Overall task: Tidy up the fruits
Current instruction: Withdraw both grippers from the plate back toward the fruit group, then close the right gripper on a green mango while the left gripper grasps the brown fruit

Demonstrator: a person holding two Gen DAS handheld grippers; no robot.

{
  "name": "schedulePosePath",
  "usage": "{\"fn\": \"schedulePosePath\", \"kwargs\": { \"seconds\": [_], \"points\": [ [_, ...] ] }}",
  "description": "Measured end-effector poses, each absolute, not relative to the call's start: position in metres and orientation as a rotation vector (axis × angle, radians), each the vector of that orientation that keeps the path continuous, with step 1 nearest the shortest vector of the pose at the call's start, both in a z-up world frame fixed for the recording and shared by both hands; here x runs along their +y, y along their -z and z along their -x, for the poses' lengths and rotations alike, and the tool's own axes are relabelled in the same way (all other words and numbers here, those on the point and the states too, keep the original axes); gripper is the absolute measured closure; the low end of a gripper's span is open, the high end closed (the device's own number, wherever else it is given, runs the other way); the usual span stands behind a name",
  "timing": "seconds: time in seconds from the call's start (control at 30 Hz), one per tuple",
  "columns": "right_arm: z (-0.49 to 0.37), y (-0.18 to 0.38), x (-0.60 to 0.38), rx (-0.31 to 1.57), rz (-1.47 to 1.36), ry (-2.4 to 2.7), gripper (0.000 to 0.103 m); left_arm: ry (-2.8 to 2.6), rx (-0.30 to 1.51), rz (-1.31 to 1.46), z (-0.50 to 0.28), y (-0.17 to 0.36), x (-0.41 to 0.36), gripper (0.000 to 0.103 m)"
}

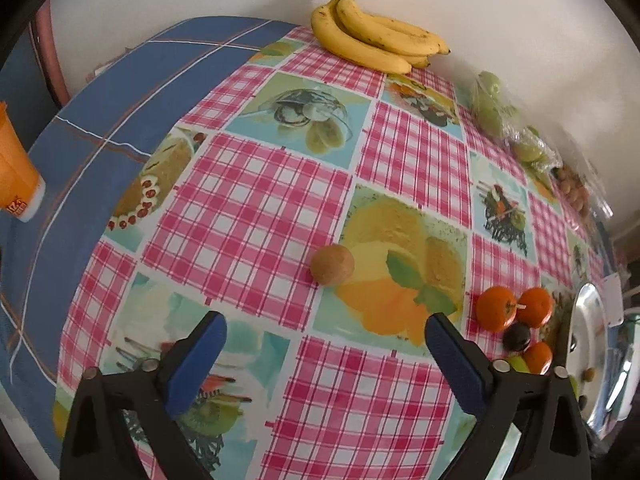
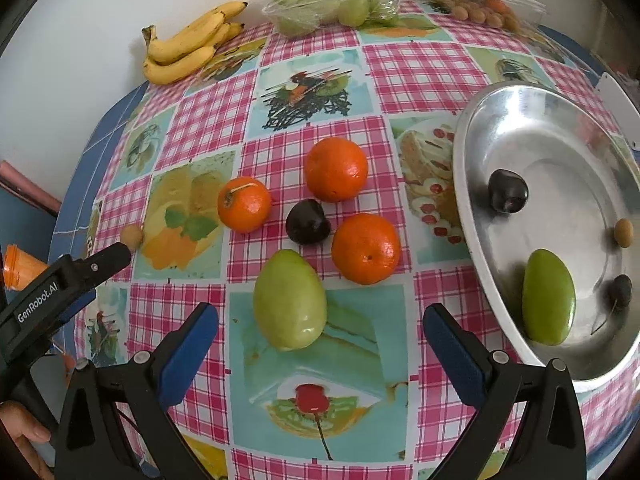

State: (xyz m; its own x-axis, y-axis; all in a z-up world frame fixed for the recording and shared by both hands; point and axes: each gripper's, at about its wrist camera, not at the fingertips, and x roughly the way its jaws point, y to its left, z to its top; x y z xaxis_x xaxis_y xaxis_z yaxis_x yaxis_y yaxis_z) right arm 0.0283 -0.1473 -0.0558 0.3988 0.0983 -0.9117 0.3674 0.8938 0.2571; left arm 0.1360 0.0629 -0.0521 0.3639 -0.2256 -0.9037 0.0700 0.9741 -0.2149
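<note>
The left gripper (image 1: 326, 336) hung over the checked tablecloth (image 1: 248, 216) with its jaws spread wide and nothing between them; a small brown round fruit (image 1: 332, 264) lay on the cloth just beyond the blue pads (image 1: 196, 364), apart from both; the right gripper (image 2: 320, 332) was likewise released, its jaws standing wide and empty, with a pale green mango-shaped fruit (image 2: 290, 300) lying on the cloth just ahead of the gap, untouched by either pad; beyond that fruit sat three oranges (image 2: 336, 169) grouped around a dark plum (image 2: 307, 221), the plum near all three; to the right stood a metal bowl (image 2: 472, 136), holding a second green fruit (image 2: 548, 298), another dark plum (image 2: 508, 191), a small tan fruit (image 2: 623, 232) and a small dark stemmed fruit (image 2: 621, 290) close to the bowl's right edge; at the far edge of the table, against the wall, a bunch of bananas (image 2: 188, 46) lay beside a clear bag of green fruits (image 2: 332, 10), and further right a clear pack of small brown fruits (image 2: 484, 14); an orange cup (image 1: 16, 168) stood on the blue cloth (image 1: 104, 120) at the left; in the right wrist view the left gripper's black finger reached in from the left, its tip close to the small brown fruit, and part of a person's hand (image 2: 24, 440) showed at the lower left corner.
</note>
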Motion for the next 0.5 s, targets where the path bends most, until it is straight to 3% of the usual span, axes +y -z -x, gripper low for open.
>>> {"fn": "schedulePosePath", "kwargs": {
  "seconds": [0.07,0.3,0.5],
  "points": [
    [-0.028,0.054,-0.147,1.15,-0.468,0.173,0.005,0.197,1.178,0.153,-0.139,0.051,0.063,0.011],
    [-0.034,0.055,-0.144,1.15,-0.486,0.137,0.035,0.217,1.166,0.155,-0.15,0.052,0.061,0.027],
    [-0.035,0.056,-0.143,1.155,-0.501,0.116,0.045,0.223,1.167,0.163,-0.156,0.055,0.06,0.029]
  ]
}}
